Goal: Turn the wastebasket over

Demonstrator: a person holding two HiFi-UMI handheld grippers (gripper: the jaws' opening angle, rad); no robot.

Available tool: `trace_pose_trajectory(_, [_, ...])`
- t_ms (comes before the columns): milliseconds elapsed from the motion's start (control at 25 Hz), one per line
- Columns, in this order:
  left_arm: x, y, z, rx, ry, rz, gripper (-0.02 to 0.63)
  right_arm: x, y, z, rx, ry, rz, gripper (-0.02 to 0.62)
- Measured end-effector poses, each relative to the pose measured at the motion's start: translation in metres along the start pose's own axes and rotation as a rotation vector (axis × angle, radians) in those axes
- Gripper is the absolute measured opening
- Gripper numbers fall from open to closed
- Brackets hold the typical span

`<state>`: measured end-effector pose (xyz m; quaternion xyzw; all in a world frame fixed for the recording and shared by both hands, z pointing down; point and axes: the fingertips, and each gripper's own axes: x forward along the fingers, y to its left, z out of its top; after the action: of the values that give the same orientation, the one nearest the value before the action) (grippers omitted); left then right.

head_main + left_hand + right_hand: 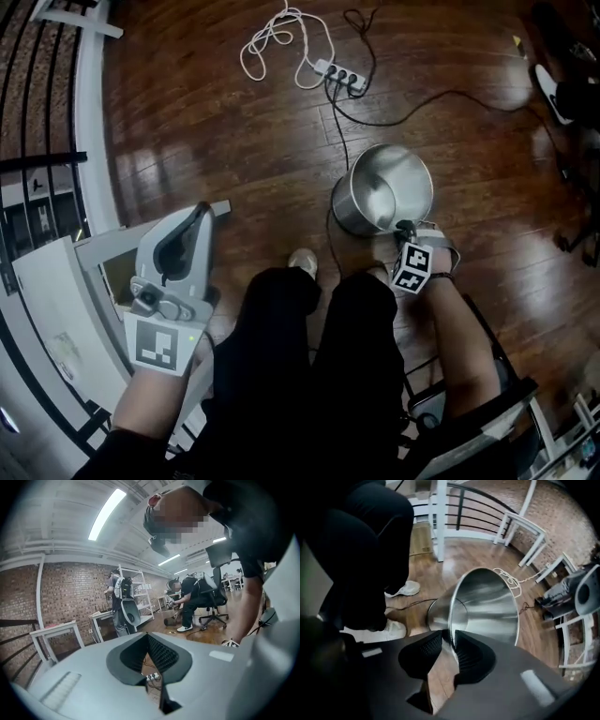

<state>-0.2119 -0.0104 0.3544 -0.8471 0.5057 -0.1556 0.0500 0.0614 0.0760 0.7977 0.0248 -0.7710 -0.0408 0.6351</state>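
In the head view, a shiny round steel wastebasket (pixel 384 192) sits over the dark wooden floor (pixel 234 141), just ahead of the person's feet. Its mouth faces upward at a tilt, and nothing lies inside it. The right tongs (pixel 405 228) point steeply down from an outstretched forearm (pixel 459 328) onto its near rim. The left tongs (pixel 201 210) are held roughly level over the left knee, well apart from the wastebasket.

In the left gripper view, the left tongs (pixel 146 635) are clenched with their tips together, and nothing is between them.

In the right gripper view, the right tongs (pixel 451 637) clamp the wastebasket (pixel 487 602) at its rim, one pad inside the wall and one outside. The bare metal interior is empty and opens toward the camera. I cannot tell whether its base rests on the floor.
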Motion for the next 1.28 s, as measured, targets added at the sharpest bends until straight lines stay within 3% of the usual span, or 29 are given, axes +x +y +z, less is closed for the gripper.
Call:
trace_pose_trajectory(80, [-0.003,-0.003,0.003,-0.015,0.004,0.000,0.000,0.010,0.031,-0.005,-0.033,0.029,0.039,0.086])
trace_pose_trajectory(200, [-0.009,-0.003,0.011,-0.011,0.003,0.001,0.000,0.024,0.076,-0.019,0.054,0.056,0.110,0.106])
trace_pose_trajectory(360, [-0.021,0.003,0.016,0.006,0.000,0.012,0.000,0.017,0.085,-0.030,0.253,0.006,0.029,0.127])
trace_pose_trajectory(440, [-0.027,0.005,0.017,0.008,-0.002,0.022,0.000,0.001,0.074,-0.019,0.309,-0.071,-0.017,0.008])
trace_pose_trajectory(520, [-0.029,0.005,0.021,-0.007,-0.007,0.031,0.000,-0.024,0.066,-0.004,0.351,-0.155,-0.038,0.003])
trace_pose_trajectory(680, [-0.024,0.003,0.054,-0.059,-0.032,0.033,0.000,-0.123,0.018,0.016,0.483,-0.333,-0.177,0.003])
trace_pose_trajectory(800, [-0.026,0.000,0.095,-0.133,-0.050,0.002,0.000,-0.235,-0.033,0.019,0.682,-0.489,-0.332,0.003])
trace_pose_trajectory(960, [-0.027,-0.004,0.155,-0.152,-0.081,-0.026,0.000,-0.396,-0.082,0.014,0.903,-0.684,-0.514,0.003])
trace_pose_trajectory(1120, [-0.019,-0.010,0.213,-0.165,-0.122,-0.015,0.000,-0.532,-0.115,0.018,0.964,-0.840,-0.676,0.003])
trace_pose_trajectory(1280, [-0.014,-0.013,0.239,-0.208,-0.129,-0.001,-0.001,-0.565,-0.110,0.030,0.980,-0.910,-0.668,0.002])
